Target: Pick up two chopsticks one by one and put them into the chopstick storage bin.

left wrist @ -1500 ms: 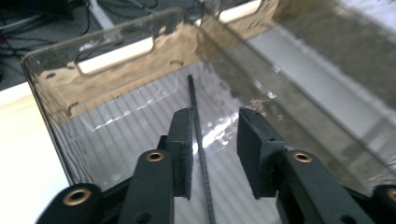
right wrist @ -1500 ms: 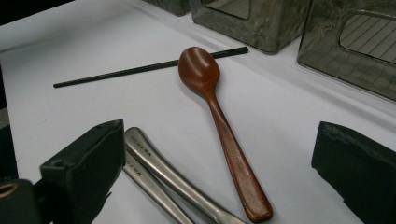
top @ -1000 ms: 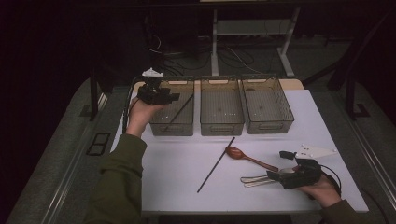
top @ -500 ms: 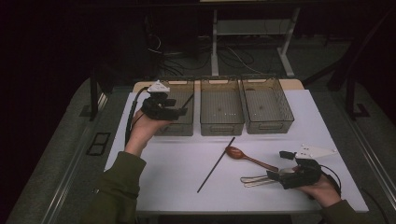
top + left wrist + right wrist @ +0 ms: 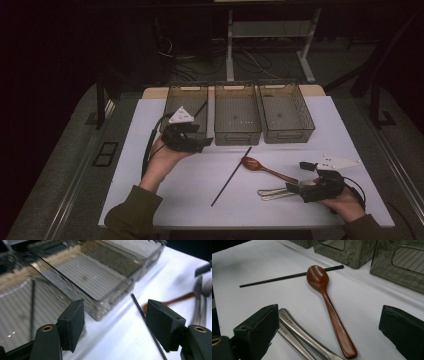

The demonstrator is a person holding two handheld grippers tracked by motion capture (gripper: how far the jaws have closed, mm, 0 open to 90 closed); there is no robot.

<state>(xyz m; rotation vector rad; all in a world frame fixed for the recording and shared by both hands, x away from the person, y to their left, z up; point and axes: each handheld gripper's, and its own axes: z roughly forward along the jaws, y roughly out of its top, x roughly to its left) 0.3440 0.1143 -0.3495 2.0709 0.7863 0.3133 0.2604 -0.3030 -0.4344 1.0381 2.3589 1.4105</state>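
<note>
While left gripper hangs empty, jaws just opening, I eye thin black chopstick on table, just before middle clear bin: light, stiff, rolls; pinch mid-shaft. Right gripper jaws apart.

open white table left of thin black chopstick; three clear plastic bins wall the far side; brown wooden spoon right

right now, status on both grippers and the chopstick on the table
Left gripper jaws just opening, nothing between them. Right gripper open by wooden spoon and metal utensils. Black chopstick lies loose on table, path clear.
</note>
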